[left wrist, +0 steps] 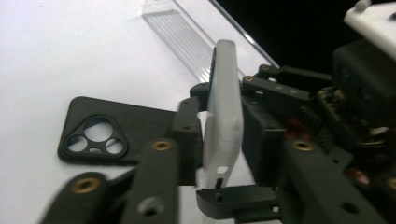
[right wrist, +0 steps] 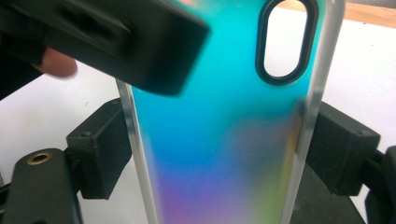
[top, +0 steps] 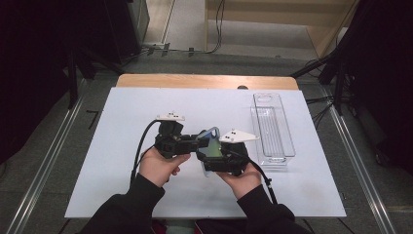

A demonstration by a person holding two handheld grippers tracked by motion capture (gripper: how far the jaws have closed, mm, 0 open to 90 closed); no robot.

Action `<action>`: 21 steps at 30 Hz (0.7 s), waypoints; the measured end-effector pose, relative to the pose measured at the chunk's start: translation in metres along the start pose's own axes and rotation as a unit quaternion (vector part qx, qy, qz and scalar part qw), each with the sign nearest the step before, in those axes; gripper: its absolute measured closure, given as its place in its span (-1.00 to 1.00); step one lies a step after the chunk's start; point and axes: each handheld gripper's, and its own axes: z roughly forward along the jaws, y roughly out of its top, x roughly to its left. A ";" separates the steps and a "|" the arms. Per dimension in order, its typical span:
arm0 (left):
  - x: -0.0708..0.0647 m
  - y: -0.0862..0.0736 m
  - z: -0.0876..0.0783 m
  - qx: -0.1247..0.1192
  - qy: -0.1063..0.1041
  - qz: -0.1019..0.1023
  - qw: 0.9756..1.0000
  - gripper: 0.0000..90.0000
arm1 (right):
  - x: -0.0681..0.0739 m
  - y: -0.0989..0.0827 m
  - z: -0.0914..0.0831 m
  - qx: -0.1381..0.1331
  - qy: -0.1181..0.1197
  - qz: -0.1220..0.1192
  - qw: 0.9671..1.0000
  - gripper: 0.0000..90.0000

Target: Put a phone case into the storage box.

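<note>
In the high view, the left gripper (top: 187, 141) sits just left of the frame's middle, held in the person's left hand (top: 158, 168), with its jaws pointing right toward the iridescent phone case (top: 210, 141). In the left gripper view that case (left wrist: 224, 116) stands edge-on in the centre of the frame, its pale rim between the two black jaws: the near jaw lies against its left face and the far jaw is close on its right, but whether both pads press on it cannot be told. At the left of that view a black phone case (left wrist: 116, 130) with a three-hole camera cutout lies flat on the white table (left wrist: 70, 46). Moving right in the high view, the right gripper (top: 214, 156) is just right of centre, held in the right hand (top: 241, 178). In the right gripper view the case (right wrist: 219, 140) stands upright through the frame's middle, blue-green shading to purple at the bottom, and the right gripper's pads clamp its clear long edges from left and right. Toward the right of the high view a clear plastic tray (top: 272, 129) rests on the table, apart from both grippers.
</note>
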 end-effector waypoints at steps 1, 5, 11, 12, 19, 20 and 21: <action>0.000 0.000 0.000 0.000 0.000 0.000 1.000 0.37 | 0.000 0.000 0.000 0.000 0.000 0.000 1.000 -0.68; 0.004 0.003 -0.009 -0.004 -0.008 -0.005 1.000 0.16 | -0.003 0.000 -0.001 0.001 -0.003 0.000 1.000 -0.68; 0.004 0.003 -0.018 0.015 -0.020 0.007 1.000 -0.02 | -0.013 0.000 -0.003 0.000 0.004 0.005 1.000 -0.68; 0.004 0.003 -0.018 0.015 -0.020 0.007 1.000 -0.03 | -0.015 0.000 -0.003 0.000 0.006 0.005 1.000 -0.68; 0.011 -0.001 -0.020 0.041 -0.065 0.043 0.996 -0.18 | -0.022 0.001 -0.007 0.002 0.037 -0.009 0.999 -0.68; 0.013 -0.002 -0.020 0.043 -0.066 0.047 0.996 -0.21 | -0.023 0.001 -0.007 0.000 0.041 -0.009 0.999 -0.68; 0.015 -0.004 -0.020 0.052 -0.070 0.065 0.994 -0.27 | -0.024 0.001 -0.008 0.000 0.044 -0.011 0.999 -0.68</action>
